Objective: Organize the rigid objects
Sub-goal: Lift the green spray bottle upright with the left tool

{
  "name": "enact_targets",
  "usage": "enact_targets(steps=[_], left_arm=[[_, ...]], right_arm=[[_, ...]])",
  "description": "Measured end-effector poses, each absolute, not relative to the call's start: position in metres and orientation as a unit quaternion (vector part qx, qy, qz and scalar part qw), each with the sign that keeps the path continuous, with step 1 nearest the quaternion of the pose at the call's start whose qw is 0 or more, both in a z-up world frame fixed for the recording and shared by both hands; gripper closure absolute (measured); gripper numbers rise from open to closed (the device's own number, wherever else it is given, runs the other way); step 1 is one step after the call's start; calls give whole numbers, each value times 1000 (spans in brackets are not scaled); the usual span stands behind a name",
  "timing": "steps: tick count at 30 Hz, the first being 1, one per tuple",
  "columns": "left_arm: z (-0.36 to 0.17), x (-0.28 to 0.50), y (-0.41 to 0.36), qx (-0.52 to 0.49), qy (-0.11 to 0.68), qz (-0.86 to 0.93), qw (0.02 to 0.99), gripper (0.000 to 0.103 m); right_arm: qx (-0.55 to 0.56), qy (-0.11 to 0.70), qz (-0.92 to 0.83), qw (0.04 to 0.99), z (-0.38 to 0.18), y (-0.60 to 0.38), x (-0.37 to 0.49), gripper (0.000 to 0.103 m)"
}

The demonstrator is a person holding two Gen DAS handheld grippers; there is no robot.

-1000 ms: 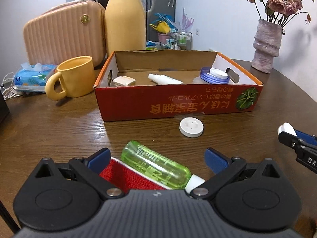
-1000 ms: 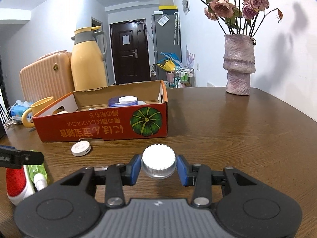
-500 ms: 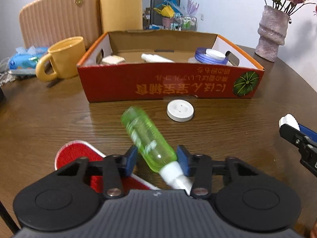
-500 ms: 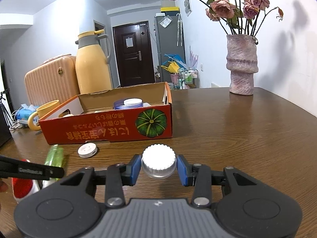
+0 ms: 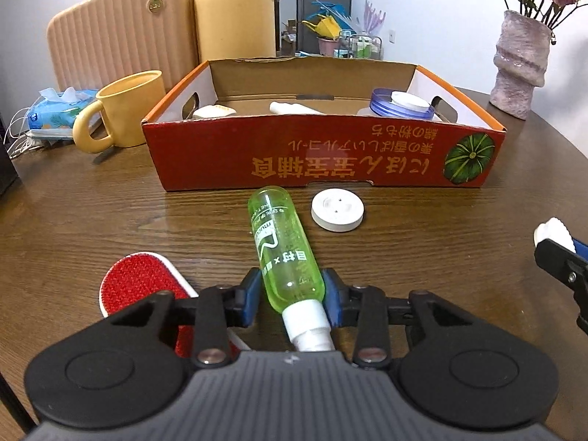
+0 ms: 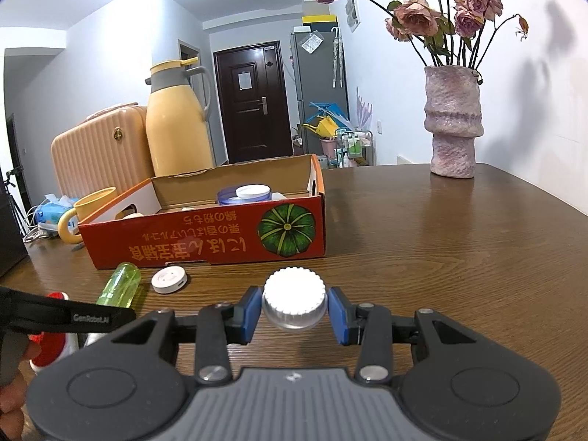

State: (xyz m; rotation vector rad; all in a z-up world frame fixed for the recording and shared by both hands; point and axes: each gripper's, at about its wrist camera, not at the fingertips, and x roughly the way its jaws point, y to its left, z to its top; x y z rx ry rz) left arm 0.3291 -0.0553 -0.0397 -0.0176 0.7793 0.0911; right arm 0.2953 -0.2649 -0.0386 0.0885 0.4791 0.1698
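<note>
A green clear bottle (image 5: 283, 253) with a white cap end lies on the wooden table, pointing toward the red cardboard box (image 5: 330, 161). My left gripper (image 5: 293, 296) has its blue pads pressed on the bottle's lower body, and its jaws are closing. My right gripper (image 6: 294, 310) is shut on a white ribbed cap (image 6: 294, 296), held just above the table in front of the box (image 6: 202, 242). A white round disc (image 5: 337, 210) lies between the bottle and the box. A red brush (image 5: 141, 283) lies at the left, partly under my left gripper.
Inside the box are a blue-lidded jar (image 5: 402, 101) and a white tube (image 5: 294, 108). A yellow mug (image 5: 128, 110), tissue pack (image 5: 58, 106), ribbed suitcase (image 5: 121, 33) and yellow thermos (image 5: 235, 11) stand at the back left. A vase (image 5: 522, 66) stands at the back right.
My left gripper went from wide open to shut on the green bottle, which swung from lying crosswise on the brush to pointing at the box. The right gripper kept still with the cap.
</note>
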Motion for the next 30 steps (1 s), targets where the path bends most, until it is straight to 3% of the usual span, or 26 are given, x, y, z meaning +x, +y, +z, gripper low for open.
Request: enact_targets(steps=[14, 30], left_arm=[[-36, 324, -49, -16, 370, 36, 928, 68], [-2, 295, -37, -43, 300, 11, 953, 71]], right_arm=[[40, 234, 86, 968, -40, -263, 295, 64], [32, 231, 91, 968, -39, -253, 291, 64]])
